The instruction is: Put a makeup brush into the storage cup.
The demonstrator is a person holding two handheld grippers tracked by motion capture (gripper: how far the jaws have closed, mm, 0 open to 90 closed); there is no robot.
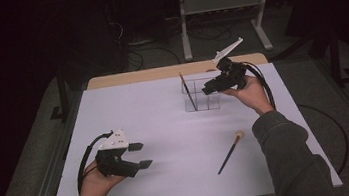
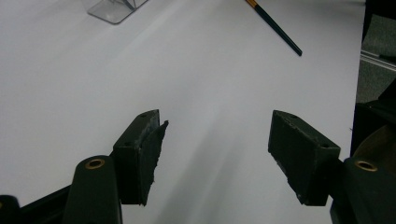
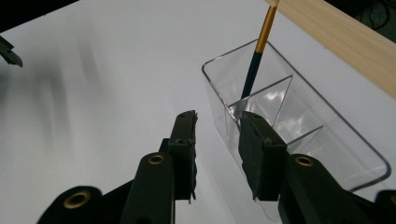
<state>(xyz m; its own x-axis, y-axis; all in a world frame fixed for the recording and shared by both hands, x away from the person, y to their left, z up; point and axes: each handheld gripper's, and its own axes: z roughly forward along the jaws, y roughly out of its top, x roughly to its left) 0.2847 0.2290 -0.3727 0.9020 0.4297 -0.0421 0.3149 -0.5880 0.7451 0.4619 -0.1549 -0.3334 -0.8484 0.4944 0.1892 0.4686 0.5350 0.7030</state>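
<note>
A clear divided organizer (image 1: 208, 102) stands at the back of the white mat (image 1: 166, 129). A dark brush with a gold ferrule (image 1: 188, 92) leans upright in its left compartment. A second brush (image 1: 228, 154) lies flat on the mat at the front right, its tan head pointing away. My right gripper (image 1: 209, 89) hovers at the organizer's right side, open and holding nothing. The right gripper view shows its jaws (image 3: 218, 119) just short of the organizer (image 3: 308, 140) and the standing brush (image 3: 254, 65). My left gripper (image 1: 142, 155) rests low at the front left, wide open (image 2: 217, 126).
A strip of wooden tabletop (image 1: 159, 73) shows behind the mat. Past it are a metal stand (image 1: 221, 6) and cables on a dark floor. The lying brush's handle (image 2: 275, 25) and a corner of the organizer (image 2: 114, 9) appear in the left gripper view.
</note>
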